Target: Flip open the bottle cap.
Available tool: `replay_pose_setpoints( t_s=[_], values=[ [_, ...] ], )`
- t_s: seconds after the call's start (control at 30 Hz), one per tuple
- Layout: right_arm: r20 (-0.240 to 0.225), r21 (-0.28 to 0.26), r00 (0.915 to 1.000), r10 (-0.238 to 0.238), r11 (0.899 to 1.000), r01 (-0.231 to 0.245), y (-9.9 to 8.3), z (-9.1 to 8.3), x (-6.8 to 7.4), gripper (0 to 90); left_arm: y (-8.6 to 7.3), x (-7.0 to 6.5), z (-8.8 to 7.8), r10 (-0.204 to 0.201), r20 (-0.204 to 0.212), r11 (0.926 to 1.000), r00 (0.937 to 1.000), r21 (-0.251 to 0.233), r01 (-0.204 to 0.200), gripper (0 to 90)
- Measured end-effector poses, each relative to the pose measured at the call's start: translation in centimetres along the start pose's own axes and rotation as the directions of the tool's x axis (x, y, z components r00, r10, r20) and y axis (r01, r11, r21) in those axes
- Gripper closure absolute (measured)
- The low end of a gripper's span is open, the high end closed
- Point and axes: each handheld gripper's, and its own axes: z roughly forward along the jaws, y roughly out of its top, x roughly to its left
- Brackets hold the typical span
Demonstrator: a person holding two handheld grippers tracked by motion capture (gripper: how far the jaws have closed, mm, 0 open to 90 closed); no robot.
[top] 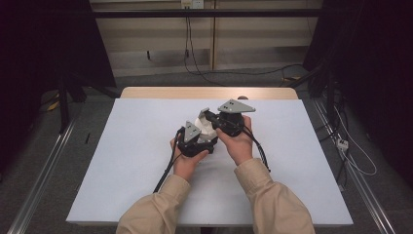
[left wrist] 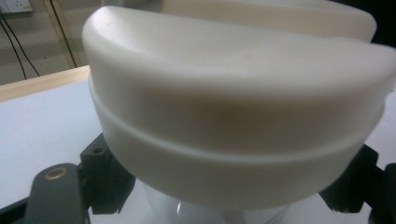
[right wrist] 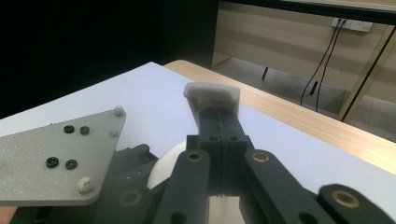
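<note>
A cream-white round container (left wrist: pixel 233 116) with a ridge around its middle sits very close between the black fingers (left wrist: pixel 100 175) of my left gripper (top: pixel 203 132), which is shut on it; something clear shows under it. From above, the container (top: pixel 203 125) peeks out white between both grippers at the table's middle. My right gripper (top: pixel 204 114) points left over it, and its jaws are pressed together with nothing between them. In the right gripper view the shut gripper (right wrist: pixel 212 98) ends in white pads, with the container (right wrist: pixel 166 163) below it.
A white sheet (top: pixel 136 156) covers the table, and a wooden strip (top: pixel 209 92) runs along the far edge. The left gripper's grey plate (right wrist: pixel 56 158) lies close beside the right jaws. Cables (top: pixel 165 170) trail from both grippers toward the person. Dark stands flank the table.
</note>
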Motion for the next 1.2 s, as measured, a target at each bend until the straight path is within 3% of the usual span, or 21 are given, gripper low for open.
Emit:
replay_pose_setpoints(
  t_s=[0.73,1.2],
  values=[
    [0.0,-0.004,0.9999,-0.016,1.0,0.016,0.8,1.0,-0.3,90.0,0.0,0.0,0.0,0.002,-0.003,1.0,1.0,0.004,-0.002,18.8],
    [0.003,-0.002,1.0,0.005,1.0,-0.005,0.8,1.8,-0.5,90.0,0.0,0.0,0.0,0.002,-0.002,1.0,1.0,0.006,-0.002,18.8]
  ],
)
